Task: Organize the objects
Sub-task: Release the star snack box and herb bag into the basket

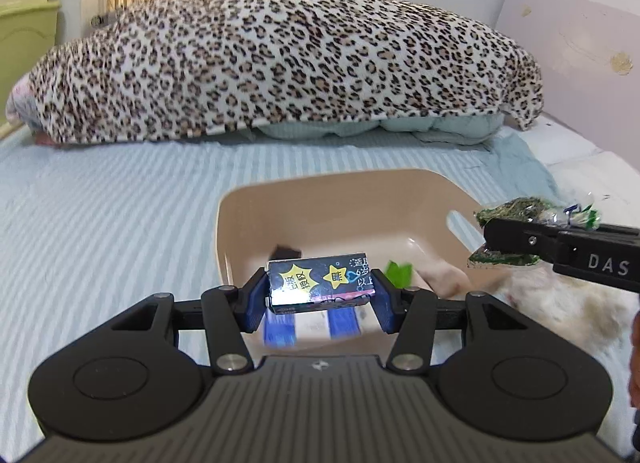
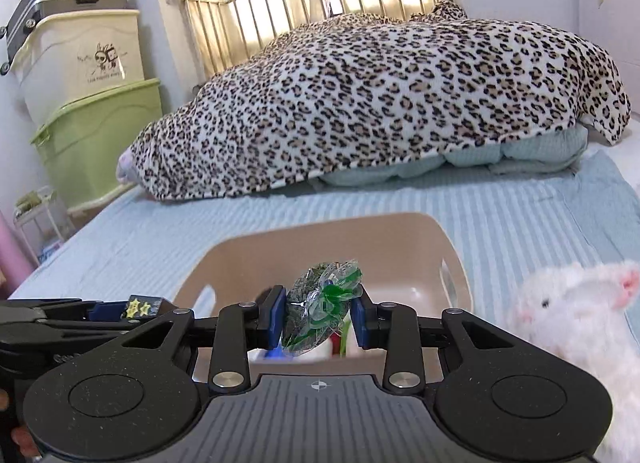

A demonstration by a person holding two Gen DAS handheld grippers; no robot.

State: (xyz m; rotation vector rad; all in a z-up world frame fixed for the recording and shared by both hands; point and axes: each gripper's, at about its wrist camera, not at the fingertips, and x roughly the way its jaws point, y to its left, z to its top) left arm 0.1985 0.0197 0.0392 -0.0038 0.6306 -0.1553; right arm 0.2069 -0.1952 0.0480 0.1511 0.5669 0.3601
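My left gripper (image 1: 320, 297) is shut on a small dark box with yellow stars (image 1: 320, 281) and holds it over the near part of a beige plastic basket (image 1: 320, 187) on the bed. My right gripper (image 2: 319, 321) is shut on a green crinkly snack packet (image 2: 320, 311) above the same basket (image 2: 320, 231). In the left wrist view the right gripper (image 1: 486, 241) comes in from the right with the packet (image 1: 520, 211). The box (image 2: 144, 305) shows at the left of the right wrist view. Blue-and-white and green items (image 1: 398, 273) lie in the basket.
A white plush toy (image 2: 572, 323) lies right of the basket. A leopard-print blanket (image 1: 280, 63) covers bedding at the back. Green and cream storage bins (image 2: 96, 135) and a case stand left of the bed. The sheet (image 1: 100, 223) is blue striped.
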